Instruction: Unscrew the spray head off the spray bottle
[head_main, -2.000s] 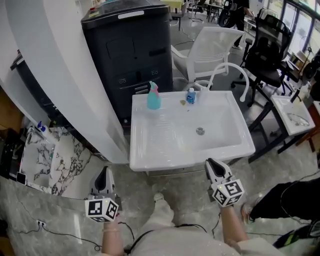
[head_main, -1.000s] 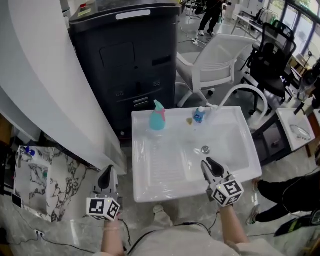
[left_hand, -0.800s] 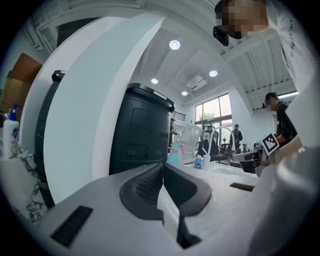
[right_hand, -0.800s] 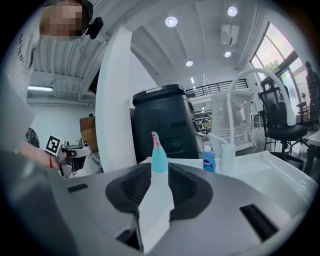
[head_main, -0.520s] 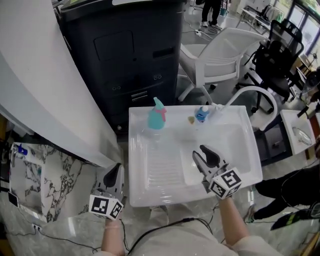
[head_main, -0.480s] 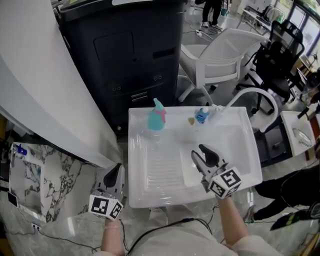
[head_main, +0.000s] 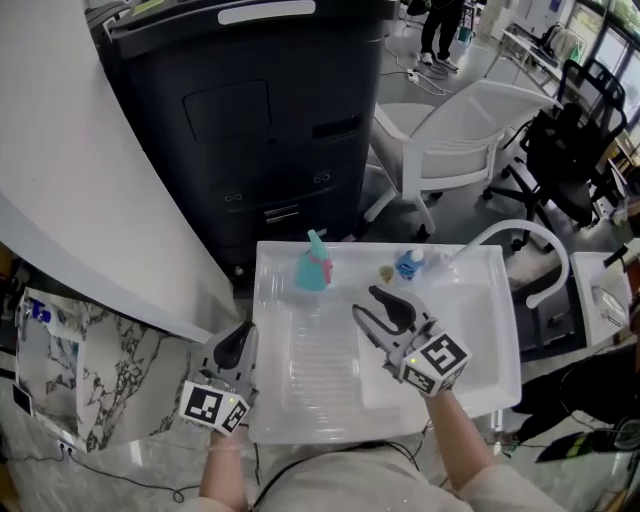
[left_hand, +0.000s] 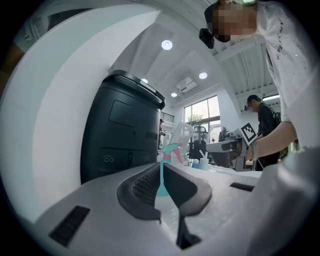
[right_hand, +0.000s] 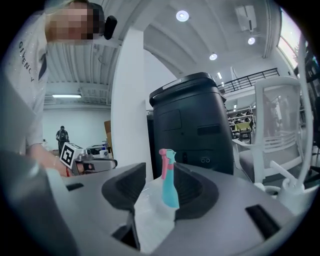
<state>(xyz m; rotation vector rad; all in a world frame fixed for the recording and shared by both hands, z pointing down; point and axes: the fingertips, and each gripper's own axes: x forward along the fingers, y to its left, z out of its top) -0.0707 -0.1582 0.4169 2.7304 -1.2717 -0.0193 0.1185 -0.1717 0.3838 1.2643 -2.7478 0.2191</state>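
Observation:
The teal spray bottle (head_main: 313, 266) with a pink spray head stands upright at the back left of the white sink (head_main: 470, 370). My right gripper (head_main: 371, 304) hovers over the basin, short of the bottle and to its right. Its jaws have just been opening and hold nothing. In the right gripper view the bottle (right_hand: 169, 183) shows ahead through the gap of the right gripper (right_hand: 162, 176). My left gripper (head_main: 239, 342) is shut and empty at the sink's front left corner. In the left gripper view the bottle (left_hand: 170, 150) peeks above the shut left gripper (left_hand: 161, 173).
A tall black cabinet (head_main: 260, 130) stands right behind the sink. A small blue-capped bottle (head_main: 408, 264) and a curved white faucet (head_main: 505, 238) sit at the sink's back right. A white chair (head_main: 470, 120) and a black office chair (head_main: 585, 120) stand beyond. A white wall (head_main: 70, 180) runs along the left.
Both grippers have moved forward toward the sink. The right one went from the front rim to over the basin, nearer the bottle, and its jaws spread apart. The left stays shut.

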